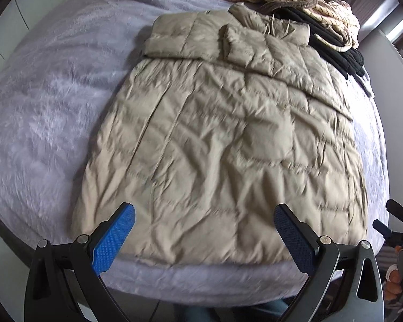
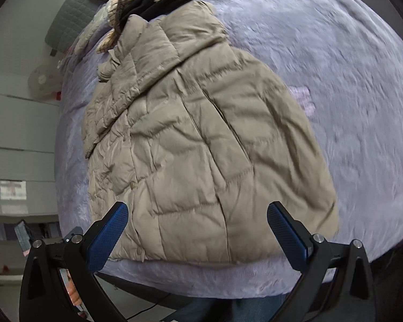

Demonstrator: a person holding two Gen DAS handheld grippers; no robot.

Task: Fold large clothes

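Left tool (image 1: 204, 237) hangs with its blue pads spread wide and nothing between them, above the near hem of the beige quilted coat (image 1: 223, 139), close to the near edge of the bed (image 1: 40, 107).

The coat lies flat on the bed's grey plush cover, hem toward the person, collar at the far end. Both sleeves appear already folded in across the chest, so the side folds look done and the lengthwise fold looks to be the step in hand. I judge the next move calls for each tool to close on a hem corner and carry the hem up toward the collar.

To the coat's left is a broad stretch of bare cover, room enough to shift or turn it. At the far right, a pile of black and striped garments (image 1: 317, 21) lies against the collar, so the fold should stop short of it. On the right the coat's side runs near the bed's edge, with little margin.

Right tool (image 2: 197, 232) is likewise spread and empty, poised over the hem's right part, where a snap placket runs up from the hem.
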